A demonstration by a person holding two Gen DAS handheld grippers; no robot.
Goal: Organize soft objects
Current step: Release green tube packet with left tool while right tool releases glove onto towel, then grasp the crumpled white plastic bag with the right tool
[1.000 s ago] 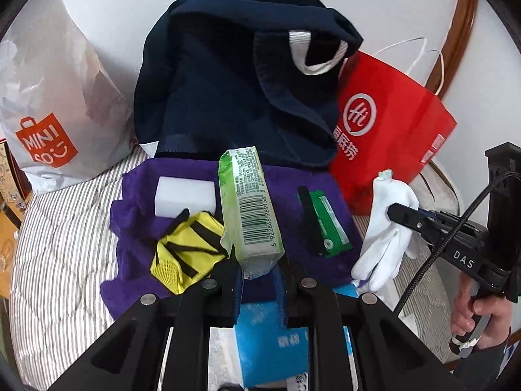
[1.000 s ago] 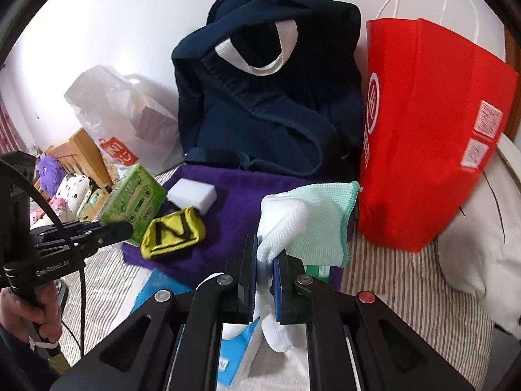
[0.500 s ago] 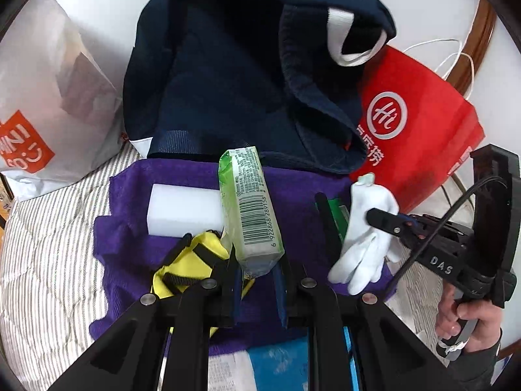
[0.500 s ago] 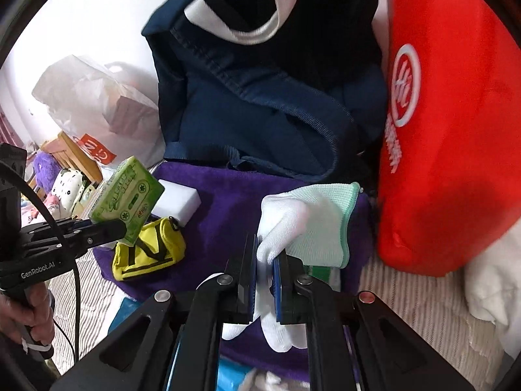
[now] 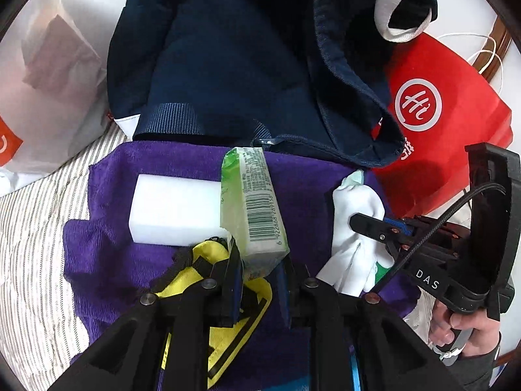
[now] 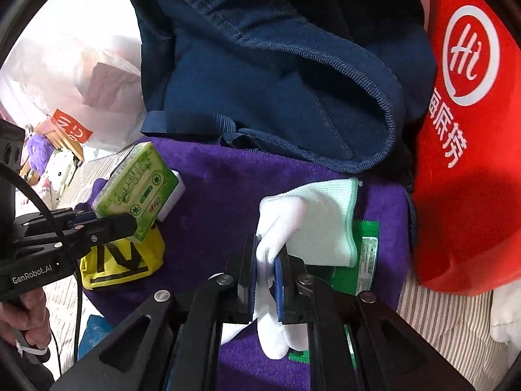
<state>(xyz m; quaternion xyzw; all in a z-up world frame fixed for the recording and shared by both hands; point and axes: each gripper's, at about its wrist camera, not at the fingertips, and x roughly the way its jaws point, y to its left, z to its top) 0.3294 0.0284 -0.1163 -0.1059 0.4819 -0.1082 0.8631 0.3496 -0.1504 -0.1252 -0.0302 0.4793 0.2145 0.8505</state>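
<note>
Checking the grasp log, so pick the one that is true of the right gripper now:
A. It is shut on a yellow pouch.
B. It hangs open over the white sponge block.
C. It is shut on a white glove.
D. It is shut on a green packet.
C: in the right wrist view the right gripper has its pads pressed on the white glove above the purple towel.

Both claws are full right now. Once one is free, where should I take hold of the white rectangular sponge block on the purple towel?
Take the white rectangular sponge block across its short width, near its exposed left end, coming from above. It lies flat on the purple towel, and the green tissue pack covers its right end.
</note>
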